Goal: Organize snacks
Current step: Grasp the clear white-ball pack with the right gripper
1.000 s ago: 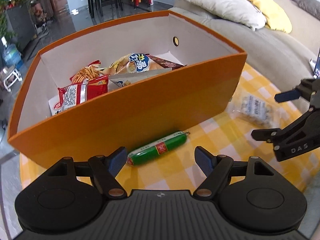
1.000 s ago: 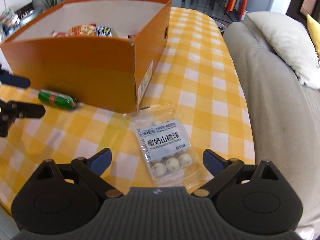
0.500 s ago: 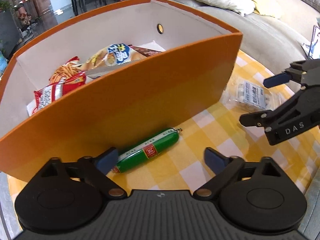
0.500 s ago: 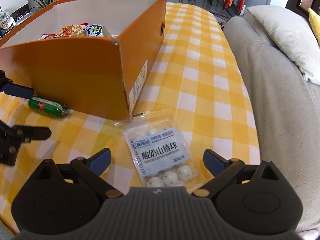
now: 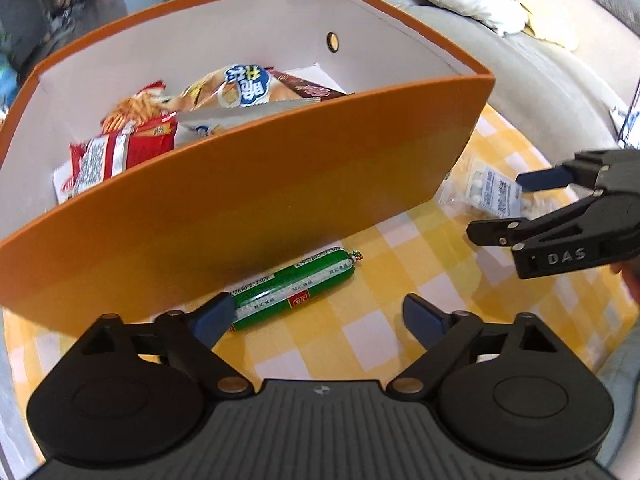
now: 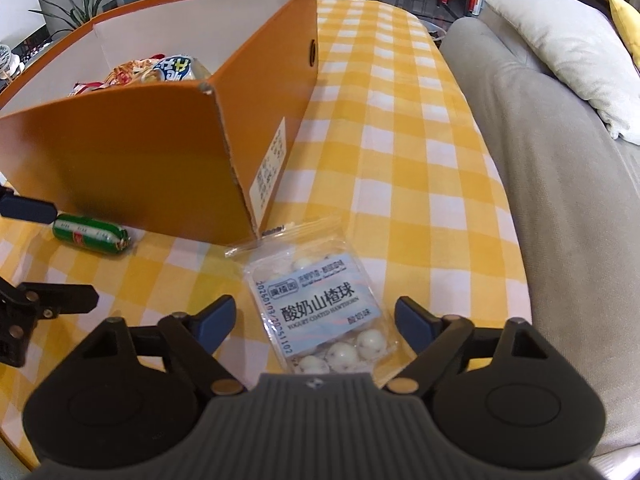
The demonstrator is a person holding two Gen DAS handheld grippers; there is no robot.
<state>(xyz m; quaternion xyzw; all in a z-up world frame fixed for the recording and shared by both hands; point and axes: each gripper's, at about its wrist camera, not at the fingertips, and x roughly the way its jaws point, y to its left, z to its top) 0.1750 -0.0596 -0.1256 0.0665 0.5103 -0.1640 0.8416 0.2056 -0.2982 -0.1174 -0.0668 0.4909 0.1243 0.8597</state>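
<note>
A green sausage stick [image 5: 294,286] lies on the yellow checked tablecloth against the orange box [image 5: 248,200]. My left gripper [image 5: 320,318] is open just above it, its left fingertip over the sausage's near end. A clear bag of white yogurt hawthorn balls [image 6: 320,304] lies near the box's corner. My right gripper [image 6: 316,320] straddles that bag with its jaws closing, the pads still apart from it. The box holds several snack bags [image 5: 192,112]. In the left wrist view the right gripper [image 5: 508,204] hovers over the bag [image 5: 486,188].
The orange box [image 6: 152,152] fills the table's left side. A grey sofa [image 6: 560,184] with a beige pillow [image 6: 568,52] runs along the table's right edge. Bare checked tablecloth [image 6: 384,100] stretches beyond the bag. Chairs and stools stand far back.
Both grippers have tilted further down and come closer to their snacks. The left jaws spread wider around the sausage; the right jaws have narrowed around the hawthorn ball bag.
</note>
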